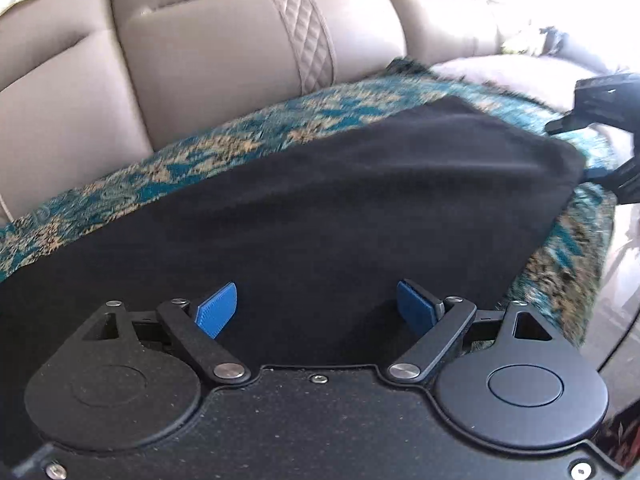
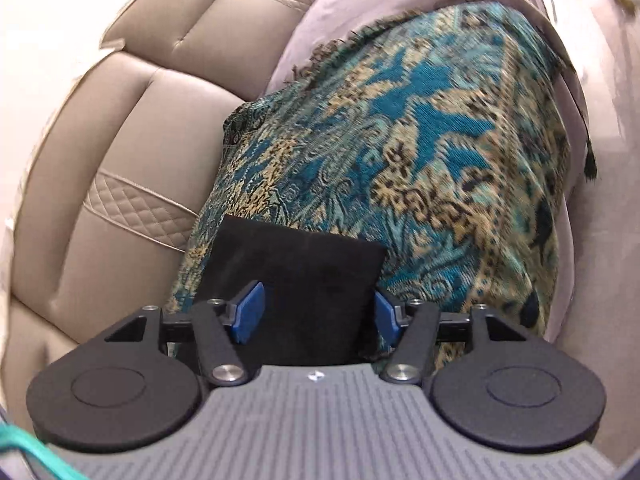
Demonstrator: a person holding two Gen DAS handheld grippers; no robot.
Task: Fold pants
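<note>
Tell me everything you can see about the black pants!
The black pants look like soft, matte fabric, lying mostly flat on a teal-and-tan patterned throw over a beige leather sofa. One squared end sits between the open right gripper's blue pads. The open left gripper hovers over the wide part. No pockets or waistband show.

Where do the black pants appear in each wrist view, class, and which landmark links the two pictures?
Left wrist: black pants fill the centre and lower left, spread over the patterned throw.
Right wrist: black pants sit low in the centre, between the blue fingers.
Shared landmark: the teal and gold throw beneath them.
</note>
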